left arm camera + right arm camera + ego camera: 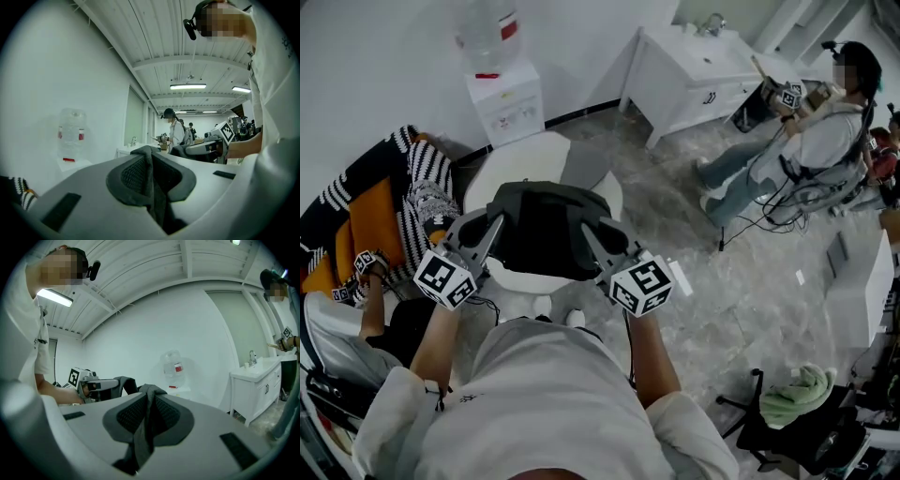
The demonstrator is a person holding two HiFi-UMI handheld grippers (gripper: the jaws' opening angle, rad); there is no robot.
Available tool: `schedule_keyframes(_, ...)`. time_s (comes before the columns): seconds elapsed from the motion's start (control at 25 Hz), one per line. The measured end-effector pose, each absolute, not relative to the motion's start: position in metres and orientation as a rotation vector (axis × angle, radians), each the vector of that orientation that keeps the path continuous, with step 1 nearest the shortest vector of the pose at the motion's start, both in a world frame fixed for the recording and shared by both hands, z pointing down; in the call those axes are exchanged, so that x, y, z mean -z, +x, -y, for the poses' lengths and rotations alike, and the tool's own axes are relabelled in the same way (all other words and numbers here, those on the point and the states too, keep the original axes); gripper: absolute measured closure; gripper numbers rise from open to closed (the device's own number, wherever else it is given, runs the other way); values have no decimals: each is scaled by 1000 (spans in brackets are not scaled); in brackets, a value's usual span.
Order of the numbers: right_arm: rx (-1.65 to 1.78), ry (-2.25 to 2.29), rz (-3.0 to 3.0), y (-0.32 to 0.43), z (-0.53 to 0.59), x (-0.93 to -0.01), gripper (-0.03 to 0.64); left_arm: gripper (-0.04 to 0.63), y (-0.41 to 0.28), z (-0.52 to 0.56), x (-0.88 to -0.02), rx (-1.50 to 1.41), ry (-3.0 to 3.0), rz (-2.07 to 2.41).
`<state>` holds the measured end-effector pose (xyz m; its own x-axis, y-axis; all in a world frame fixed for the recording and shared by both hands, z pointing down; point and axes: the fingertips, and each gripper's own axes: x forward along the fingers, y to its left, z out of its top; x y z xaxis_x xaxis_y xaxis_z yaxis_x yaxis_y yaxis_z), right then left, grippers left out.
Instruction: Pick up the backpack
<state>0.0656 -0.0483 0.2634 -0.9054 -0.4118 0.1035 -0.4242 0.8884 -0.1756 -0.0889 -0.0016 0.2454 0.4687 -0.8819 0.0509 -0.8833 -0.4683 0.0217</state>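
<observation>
Left gripper point(495, 223) and right gripper point(589, 231) each have jaws clamped on backpack point(546, 230) fabric. The backpack hangs between them over the round white table point(525, 157). Recommendation: raise both evenly, because uneven pull may slip the fabric.

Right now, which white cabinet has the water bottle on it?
The small dispenser cabinet straight beyond the backpack: the clear bottle with a red label stands on it. The wider cabinet to its right carries a tap instead.
</observation>
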Motion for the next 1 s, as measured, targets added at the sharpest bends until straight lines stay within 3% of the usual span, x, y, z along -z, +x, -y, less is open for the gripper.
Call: schedule_keyframes(1.0, -142, 818, 2955, 48, 89, -218, 575, 566, -104, 47, -202, -48, 2671, 1754)
